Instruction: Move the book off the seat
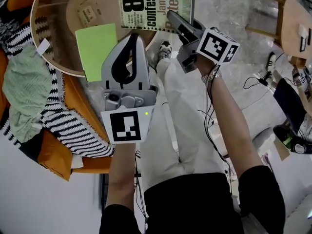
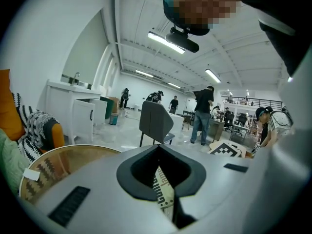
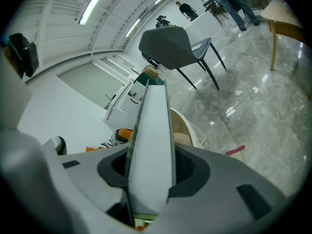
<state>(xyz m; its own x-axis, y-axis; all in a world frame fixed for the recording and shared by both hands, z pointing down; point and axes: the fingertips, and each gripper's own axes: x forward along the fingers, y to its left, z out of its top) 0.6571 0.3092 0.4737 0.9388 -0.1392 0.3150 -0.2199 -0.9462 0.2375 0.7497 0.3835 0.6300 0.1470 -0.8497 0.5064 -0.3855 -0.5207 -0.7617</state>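
Polished grey floor fills the head view behind a round, raised-rim table. At the left an orange seat carries a striped cloth and a pale green cloth. We find the book already clear of that seat, held cover-up over the table's far edge by the right gripper, whose jaws clamp its near edge. We note the left gripper just beside the book's corner, its jaws drawn together at the tips. The rimmed tabletop is the only container-like item; it holds a green sheet, whose near corner lies past the rim, and what looks like a small pale card. From the left gripper view we see only a strip of printed cover through the hollow behind the closed jaws, and nothing looks pinched there. From the right gripper view the book stands edge-on with a jaw pressed to each side. We judge the step in hand to be setting it down: keep it flat, choose bare wood away from the green sheet, and release only once it rests fully supported.
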